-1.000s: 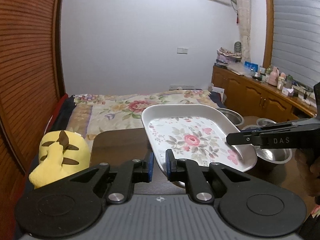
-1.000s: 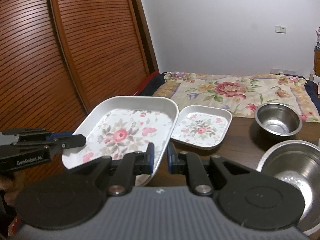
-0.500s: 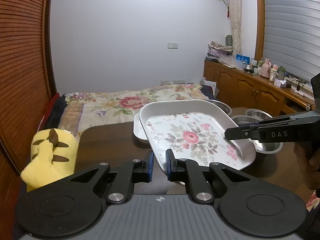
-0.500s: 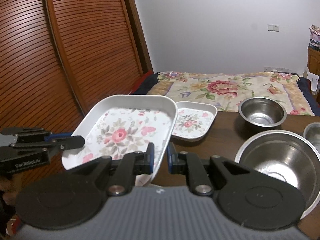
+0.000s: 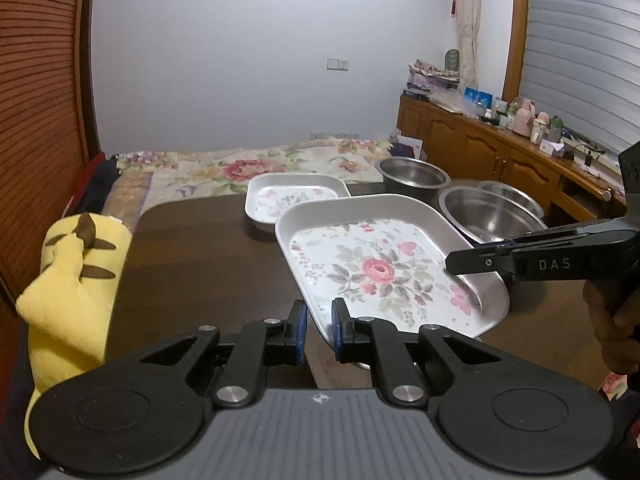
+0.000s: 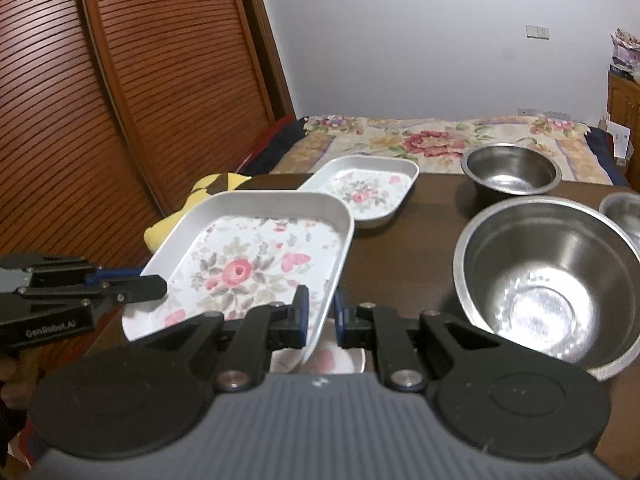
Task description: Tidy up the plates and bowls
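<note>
- Together, we clamped the tray with left gripper and right gripper, holding it tilted above the table.
- Uneven lowering could have slipped it onto the plate beneath.

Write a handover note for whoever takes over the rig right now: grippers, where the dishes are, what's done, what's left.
Left gripper and right gripper: each shut on an opposite rim of the large floral tray, held tilted above the table.
Under it, a floral dish, partly hidden.
Small floral tray sits farther back.
Three steel bowls stand apart, unstacked.
Left: set the tray down, probably nest the bowls.
</note>
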Tool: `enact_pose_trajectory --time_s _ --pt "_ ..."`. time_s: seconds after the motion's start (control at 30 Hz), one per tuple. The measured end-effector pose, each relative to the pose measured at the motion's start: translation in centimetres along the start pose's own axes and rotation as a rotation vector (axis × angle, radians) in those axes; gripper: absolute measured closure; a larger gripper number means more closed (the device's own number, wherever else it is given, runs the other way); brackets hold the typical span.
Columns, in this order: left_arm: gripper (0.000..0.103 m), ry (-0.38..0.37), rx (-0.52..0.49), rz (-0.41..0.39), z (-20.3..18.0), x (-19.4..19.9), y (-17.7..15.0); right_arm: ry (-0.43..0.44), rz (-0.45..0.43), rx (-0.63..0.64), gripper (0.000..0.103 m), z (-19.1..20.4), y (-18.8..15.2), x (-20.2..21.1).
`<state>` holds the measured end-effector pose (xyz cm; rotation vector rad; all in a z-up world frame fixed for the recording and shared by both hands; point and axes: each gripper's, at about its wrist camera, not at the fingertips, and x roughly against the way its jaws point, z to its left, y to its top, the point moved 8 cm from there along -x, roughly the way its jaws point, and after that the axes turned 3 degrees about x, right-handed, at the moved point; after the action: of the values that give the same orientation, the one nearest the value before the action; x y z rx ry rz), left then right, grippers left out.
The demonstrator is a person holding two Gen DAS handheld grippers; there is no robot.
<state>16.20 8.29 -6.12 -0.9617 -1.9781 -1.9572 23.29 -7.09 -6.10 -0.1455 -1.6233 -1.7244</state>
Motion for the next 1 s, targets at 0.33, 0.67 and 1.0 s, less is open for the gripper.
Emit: enact_pose_trajectory --time_s 0.33,0.67,1.0 --pt "0.089 -0.01 0.012 0.021 -0.6 0.2 -1.7 0.008 0.027 -0.018 0.088 -0.2 -2.0 0.0" --pt "0.089 -0.01 0.021 0.049 -1.0 -0.1 -3.7 0.003 0.036 -0.025 0.088 -0.1 -3.4 0.3" --pt "0.089 -0.002 0.024 0.057 -0.9 -0.2 -4.3 -0.003 0.034 -0.016 0.088 0.2 -4.9 0.9"
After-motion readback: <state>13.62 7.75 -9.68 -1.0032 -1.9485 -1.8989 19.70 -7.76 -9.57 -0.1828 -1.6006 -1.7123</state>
